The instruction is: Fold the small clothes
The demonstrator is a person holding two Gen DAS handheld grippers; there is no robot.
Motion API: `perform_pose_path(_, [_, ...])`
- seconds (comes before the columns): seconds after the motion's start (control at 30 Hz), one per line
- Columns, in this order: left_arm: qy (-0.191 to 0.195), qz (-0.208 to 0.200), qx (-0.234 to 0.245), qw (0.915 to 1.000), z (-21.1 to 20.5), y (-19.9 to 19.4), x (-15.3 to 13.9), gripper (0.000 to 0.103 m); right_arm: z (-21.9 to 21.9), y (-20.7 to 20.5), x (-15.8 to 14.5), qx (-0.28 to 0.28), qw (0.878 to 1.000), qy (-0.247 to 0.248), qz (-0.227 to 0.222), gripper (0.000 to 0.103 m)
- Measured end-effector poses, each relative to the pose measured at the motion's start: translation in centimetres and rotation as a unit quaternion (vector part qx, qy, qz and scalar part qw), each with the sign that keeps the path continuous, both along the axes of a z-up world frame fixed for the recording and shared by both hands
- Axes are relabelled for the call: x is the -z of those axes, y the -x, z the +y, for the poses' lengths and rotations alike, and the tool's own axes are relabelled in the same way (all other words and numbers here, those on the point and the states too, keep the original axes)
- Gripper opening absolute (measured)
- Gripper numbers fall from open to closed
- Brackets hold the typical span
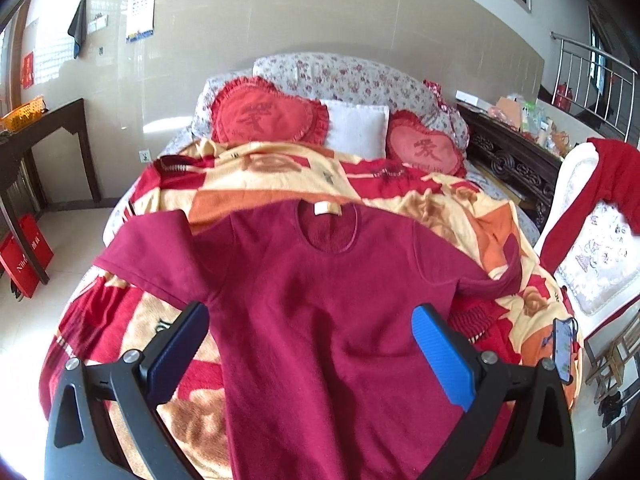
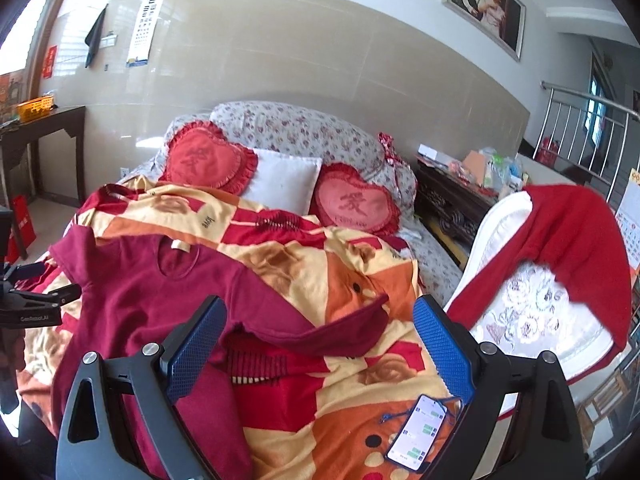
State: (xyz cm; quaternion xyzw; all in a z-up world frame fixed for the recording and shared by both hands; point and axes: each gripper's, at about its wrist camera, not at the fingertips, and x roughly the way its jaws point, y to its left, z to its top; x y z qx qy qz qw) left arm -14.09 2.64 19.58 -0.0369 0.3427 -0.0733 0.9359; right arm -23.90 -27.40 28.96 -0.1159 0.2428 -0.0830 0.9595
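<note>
A dark red knit top (image 1: 320,300) lies spread flat, front up, on the patterned blanket (image 1: 440,208), neck hole toward the pillows and both short sleeves out to the sides. My left gripper (image 1: 312,320) is open and empty, hovering above the top's body, its fingers straddling it. In the right wrist view the top (image 2: 140,300) lies to the left, its right sleeve (image 2: 320,328) between the fingers. My right gripper (image 2: 320,320) is open and empty above that sleeve. The left gripper (image 2: 40,296) shows at the left edge.
A lit phone (image 2: 418,432) lies on the blanket near the right gripper, also in the left wrist view (image 1: 564,348). Heart-shaped cushions (image 1: 264,112) and a white pillow (image 1: 356,124) sit at the bed's head. A white chair (image 2: 532,320) with a bright red garment (image 2: 572,240) stands to the right.
</note>
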Motion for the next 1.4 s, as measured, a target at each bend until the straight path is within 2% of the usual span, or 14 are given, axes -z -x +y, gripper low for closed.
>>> perform_pose_path(0.13, [0.004, -0.001, -0.001, 1.0000, 0.6, 0.2, -0.2, 0.103, 1.6, -0.4, 0.5, -0.002, 1.000, 0.009, -0.009, 0.079])
perform_pose_path(0.3, [0.004, 0.005, -0.012, 0.9999, 1.2, 0.0, 0.6, 0.103, 3.6, -2.0, 2.6, -0.010, 1.000, -0.001, -0.003, 0.079])
perform_pose_path(0.6, [-0.011, 0.043, -0.033, 0.9985, 1.8, -1.8, 4.8, 0.103, 6.3, -6.2, 8.4, -0.040, 0.997, -0.046, 0.053, 0.079])
perform_pose_path(0.8, [-0.011, 0.067, -0.049, 0.9965, 2.8, -3.0, 7.2, 0.103, 7.5, -8.4, 11.5, -0.054, 0.993, -0.056, 0.094, 0.079])
perform_pose_path(1.0, [-0.020, 0.080, -0.051, 0.9953, 3.2, -3.9, 8.4, 0.103, 8.4, -9.8, 12.9, -0.057, 0.989, -0.068, 0.117, 0.079])
perform_pose_path(1.4, [-0.016, 0.096, -0.055, 0.9937, 4.2, -5.0, 9.9, 0.103, 10.6, -11.6, 14.7, -0.071, 0.985, -0.055, 0.144, 0.079])
